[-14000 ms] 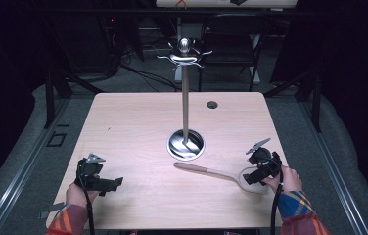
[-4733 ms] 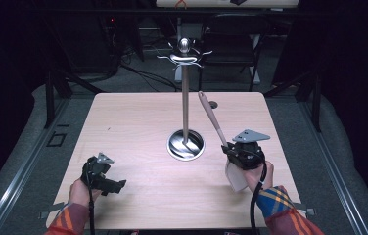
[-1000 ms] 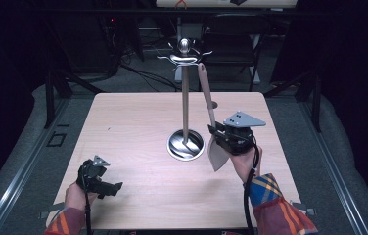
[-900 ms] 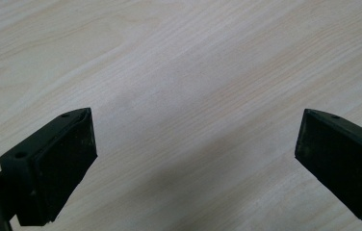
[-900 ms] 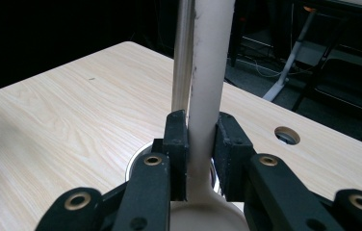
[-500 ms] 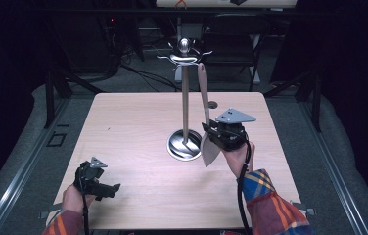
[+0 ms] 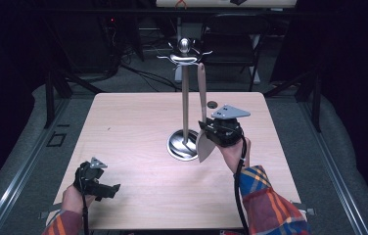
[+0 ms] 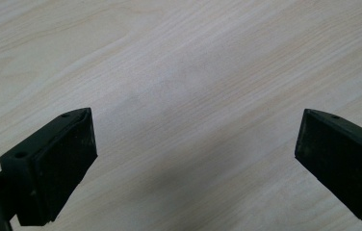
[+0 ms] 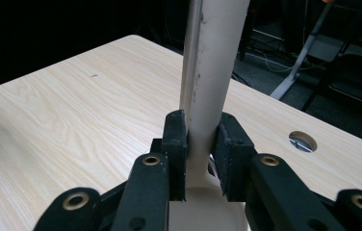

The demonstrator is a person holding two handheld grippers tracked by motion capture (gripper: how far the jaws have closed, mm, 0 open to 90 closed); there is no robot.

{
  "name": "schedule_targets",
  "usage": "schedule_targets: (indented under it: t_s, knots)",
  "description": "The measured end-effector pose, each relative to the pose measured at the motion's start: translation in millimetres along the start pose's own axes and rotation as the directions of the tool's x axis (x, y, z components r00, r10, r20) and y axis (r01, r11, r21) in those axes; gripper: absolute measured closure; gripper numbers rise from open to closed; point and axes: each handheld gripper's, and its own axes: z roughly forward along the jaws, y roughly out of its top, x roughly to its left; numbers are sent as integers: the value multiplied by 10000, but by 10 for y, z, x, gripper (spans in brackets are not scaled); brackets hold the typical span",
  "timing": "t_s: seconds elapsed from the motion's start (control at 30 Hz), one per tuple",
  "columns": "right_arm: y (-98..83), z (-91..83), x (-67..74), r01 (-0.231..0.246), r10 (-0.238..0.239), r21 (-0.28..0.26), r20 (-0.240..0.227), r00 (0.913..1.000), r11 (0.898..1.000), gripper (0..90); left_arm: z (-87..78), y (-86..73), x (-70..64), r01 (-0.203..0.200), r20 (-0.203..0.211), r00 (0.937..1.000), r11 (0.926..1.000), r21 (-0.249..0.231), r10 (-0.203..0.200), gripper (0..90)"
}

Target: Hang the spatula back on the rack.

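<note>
My right claw (image 9: 199, 149) clenches the pale beige plastic spatula (image 7: 202, 115) by its neck, handle upright, so its tip can meet the hooks of the tall steel utensil stand (image 7: 185, 98) just beside it, while my left claw (image 8: 191, 159) rests released.

One spatula (image 7: 202, 107), one metal stand (image 7: 185, 103) (a pole on a round base), two claws, left (image 7: 104, 188) and right (image 7: 206, 133), one wooden surface (image 7: 133, 127), and one chair (image 7: 231, 39) behind it.
</note>
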Motion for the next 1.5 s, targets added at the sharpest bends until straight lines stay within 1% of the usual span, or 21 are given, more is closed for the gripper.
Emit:
schedule_targets:
  t_s: [0.23,0.27,0.3,0.37,0.47,0.6,0.7,0.73,0.87,1.1,1.23,1.33,1.37,1.4,1.43,1.47,1.5]
  knots:
    - [38,64,-25,-98,101,167,-157,9998,9998,765,3,5,0,-68,56,10000,10000,64,67,6]
    - [43,82,-23,-203,206,124,-203,9996,9997,765,5,6,-1,-78,55,10000,9999,65,78,6]
    - [52,89,-25,-160,164,214,-197,9997,9996,765,6,7,-3,-85,47,10000,9999,66,85,6]
    - [61,122,-16,-173,176,154,-239,9996,9997,763,5,10,-3,-141,43,9999,9999,70,141,6]
    - [84,163,-3,-113,120,234,-313,9994,9997,760,4,8,-2,-114,42,9999,9999,71,114,6]
    - [94,188,-5,-180,187,225,-294,9994,9996,761,4,8,0,-159,60,9999,9998,102,159,6]
    - [101,201,-19,-69,74,283,-175,9998,9996,762,10,8,-6,-180,14,9998,9998,74,180,6]
    - [95,212,-25,-207,211,169,-238,9995,9996,763,10,9,-6,-189,16,9998,9998,85,189,6]
    - [93,216,-43,-169,172,208,-145,9997,9996,763,9,10,-9,-202,15,9998,9998,79,202,6]
    - [95,212,-32,-164,169,212,-241,9996,9996,757,9,19,-25,-292,34,9996,9996,41,291,6]
    - [98,201,-26,-35,44,356,-237,9997,9994,735,11,22,-26,-312,44,9995,9995,53,312,6]
    - [103,170,-28,-53,61,417,-190,9998,9991,687,12,28,-25,-360,46,9993,9993,72,359,6]
    - [103,170,-28,-53,61,417,-190,9998,9991,687,12,28,-25,-360,46,9993,9993,72,359,6]
    - [105,150,-32,-97,108,434,-262,9996,9990,654,13,31,-28,-359,56,9993,9993,62,359,6]
    - [105,150,-32,-97,108,434,-262,9996,9990,654,13,31,-28,-359,56,9993,9993,62,359,6]
    - [108,123,-39,-110,124,555,-259,9996,9984,620,16,35,-29,-384,69,9992,9992,53,383,6]
    - [108,123,-39,-110,124,555,-259,9996,9984,620,16,35,-29,-384,69,9992,9992,53,383,6]
